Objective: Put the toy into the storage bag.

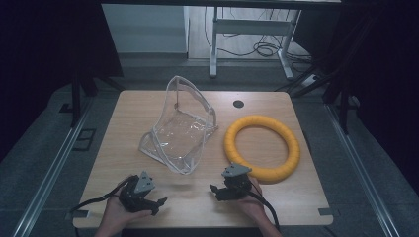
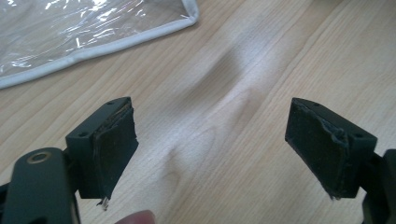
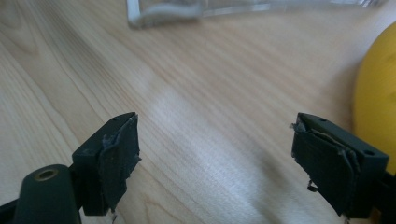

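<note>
Bag point(image 1: 180, 129), clear plastic, white-edged, mid-table point(image 1: 148, 192), one end standing up, other flat. No readable print or label on it. Ring point(image 1: 262, 147), yellow, flat just right of bag, unmarked. Left gripper point(image 1: 159, 203) low at near edge, jaws wide apart, nothing between; bag corner point(image 2: 88, 32) well ahead. Right gripper point(image 1: 214, 190) near edge too, jaws wide, bare wood between; ring point(image 3: 378, 93) close beside one jaw. Black round plug point(image 1: 238, 104) at far edge.

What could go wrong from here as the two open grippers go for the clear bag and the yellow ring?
1. The bag is thin, glossy and half upright; it may slide or collapse when a jaw touches it.
2. The ring is thick, so the right gripper may not span it.
3. The left gripper may crowd the right at the bag.
</note>
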`<action>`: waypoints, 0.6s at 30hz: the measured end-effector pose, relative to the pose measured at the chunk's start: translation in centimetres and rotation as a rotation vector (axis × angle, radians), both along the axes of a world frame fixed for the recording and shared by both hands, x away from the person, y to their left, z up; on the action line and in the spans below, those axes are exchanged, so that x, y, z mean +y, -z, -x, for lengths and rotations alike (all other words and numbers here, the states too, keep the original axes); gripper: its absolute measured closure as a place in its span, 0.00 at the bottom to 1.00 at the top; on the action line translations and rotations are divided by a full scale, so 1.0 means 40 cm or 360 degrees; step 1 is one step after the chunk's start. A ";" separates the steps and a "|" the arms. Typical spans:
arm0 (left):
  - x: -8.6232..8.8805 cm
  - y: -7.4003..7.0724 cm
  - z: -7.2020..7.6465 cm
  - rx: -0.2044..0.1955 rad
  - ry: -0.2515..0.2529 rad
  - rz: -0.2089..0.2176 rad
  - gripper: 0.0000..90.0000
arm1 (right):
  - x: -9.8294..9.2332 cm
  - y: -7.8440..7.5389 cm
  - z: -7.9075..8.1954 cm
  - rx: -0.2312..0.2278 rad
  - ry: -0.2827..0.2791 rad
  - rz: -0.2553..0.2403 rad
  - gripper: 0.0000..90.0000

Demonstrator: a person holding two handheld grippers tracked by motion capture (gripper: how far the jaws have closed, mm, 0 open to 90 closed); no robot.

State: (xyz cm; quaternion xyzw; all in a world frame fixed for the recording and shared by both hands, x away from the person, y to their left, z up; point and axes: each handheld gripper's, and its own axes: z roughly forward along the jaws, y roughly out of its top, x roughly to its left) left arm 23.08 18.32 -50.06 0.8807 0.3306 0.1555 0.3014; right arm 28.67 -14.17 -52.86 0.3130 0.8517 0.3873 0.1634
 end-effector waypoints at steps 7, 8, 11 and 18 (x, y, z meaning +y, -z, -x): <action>-0.005 0.004 0.006 0.0010 0.0011 -0.0008 0.18 | -0.004 -0.018 0.007 0.0011 -0.0067 -0.0095 0.22; -0.005 0.003 0.007 0.0005 0.0005 0.0001 0.18 | -0.002 -0.019 0.009 0.0015 -0.0078 -0.0099 0.22; -0.002 -0.002 0.009 -0.0001 0.0001 0.0017 0.18 | -0.002 -0.027 0.018 0.0021 -0.0088 -0.0141 0.24; -0.008 0.008 0.003 0.0017 0.0018 -0.0007 0.18 | -0.010 -0.033 0.008 0.0040 -0.0073 -0.0175 0.24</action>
